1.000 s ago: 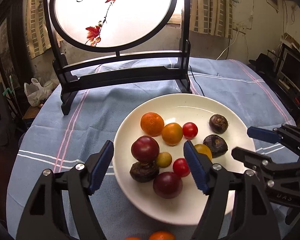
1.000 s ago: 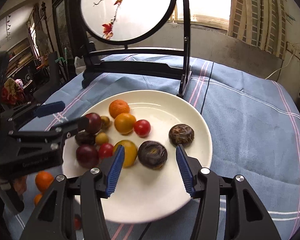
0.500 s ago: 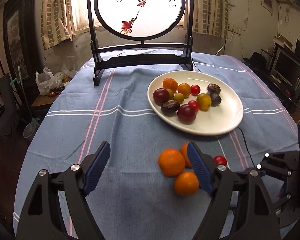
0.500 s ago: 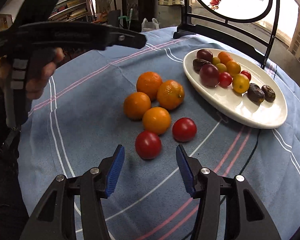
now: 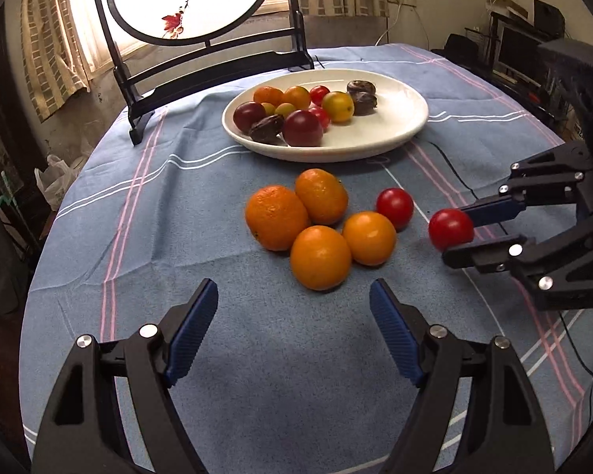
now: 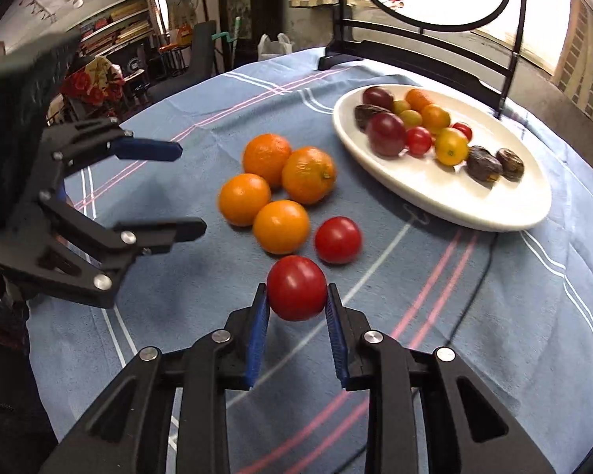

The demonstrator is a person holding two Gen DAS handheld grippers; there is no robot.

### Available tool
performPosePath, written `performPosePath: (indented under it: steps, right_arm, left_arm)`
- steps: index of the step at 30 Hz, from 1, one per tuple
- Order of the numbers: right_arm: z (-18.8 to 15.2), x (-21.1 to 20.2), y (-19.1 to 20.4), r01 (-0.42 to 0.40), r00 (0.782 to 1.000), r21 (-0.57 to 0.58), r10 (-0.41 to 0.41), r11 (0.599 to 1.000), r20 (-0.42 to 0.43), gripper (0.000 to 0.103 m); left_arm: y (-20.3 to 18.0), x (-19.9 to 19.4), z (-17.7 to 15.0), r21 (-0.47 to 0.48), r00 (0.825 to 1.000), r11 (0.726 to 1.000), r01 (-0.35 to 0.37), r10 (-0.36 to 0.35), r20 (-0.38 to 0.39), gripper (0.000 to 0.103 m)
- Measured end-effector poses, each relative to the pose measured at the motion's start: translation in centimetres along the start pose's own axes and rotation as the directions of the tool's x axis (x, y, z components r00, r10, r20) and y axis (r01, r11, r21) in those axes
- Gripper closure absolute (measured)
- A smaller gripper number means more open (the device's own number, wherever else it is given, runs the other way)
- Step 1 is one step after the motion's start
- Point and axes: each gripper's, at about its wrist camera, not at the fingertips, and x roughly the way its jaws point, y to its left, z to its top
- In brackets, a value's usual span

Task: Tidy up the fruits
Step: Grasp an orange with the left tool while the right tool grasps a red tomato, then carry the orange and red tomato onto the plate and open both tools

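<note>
At the left edge of the round table under its blue striped tablecloth [image 5: 146, 237], the left gripper [image 5: 294, 316] hangs with its jaws wide apart and nothing between them; over the last second they have opened a little further. A second ago it hovered over the plate; it has since drawn back and now faces the loose fruit on the cloth.

Just ahead of its blue pads lies a cluster of four round orange tangerines [image 5: 320, 256], touching one another, and beside them a small glossy red tomato [image 5: 394, 207]. Behind the cluster sits the wide white ceramic plate [image 5: 391, 134], which carries a mix of dark plums, small yellow and red tomatoes and brown wrinkled fruits.

Further right, the right gripper [image 6: 296, 308] has just closed its jaws on a second round red tomato [image 6: 296, 288]. Half a second ago this tomato lay free on the cloth between spread fingers; now both blue pads press on its sides, and it sits low, at or just above the cloth.

That grip probably marks the start of the next transfer: the tomato looks ready to be lifted toward the plate, where the other small red tomatoes lie. The tangerines and one tomato are yet to be sorted.
</note>
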Motion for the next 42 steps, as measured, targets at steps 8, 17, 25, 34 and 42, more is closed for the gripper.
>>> performPosePath:
  steps: [8, 17, 25, 34, 42]
  right_arm:
    - [-0.6, 0.4, -1.1, -0.002, 1.0, 0.027, 0.003, 1.0, -0.013, 0.074]
    - [-0.9, 0.4, -1.4, -0.002, 1.0, 0.05, 0.002, 0.999, -0.004, 0.074]
    - [-0.8, -2.2, -1.5, 0.015, 0.998, 0.054, -0.019, 0.998, 0.057, 0.074]
    - [2.5, -6.6, -4.1, 0.063, 0.976, 0.091, -0.08, 0.994, 0.202, 0.074]
    - [5.8, -6.2, -8.4, 0.094, 0.965, 0.156, -0.128, 0.983, 0.23, 0.074]
  left_arm:
    - [0.1, 2.5, 1.9, -0.021, 1.0, 1.0, 0.007, -0.007, -0.008, 0.039]
    - [-1.1, 2.4, 1.4, 0.002, 0.998, 0.999, 0.054, -0.054, -0.022, 0.066]
    - [-0.9, -1.7, 2.5, -0.006, 0.997, 0.999, 0.037, -0.037, 0.062, 0.066]
    - [-0.9, -3.1, 8.9, -0.064, 0.985, 0.997, -0.053, 0.063, 0.16, 0.066]
    - [-1.6, -0.7, 13.5, -0.077, 0.981, 0.995, -0.066, 0.079, 0.179, 0.066]
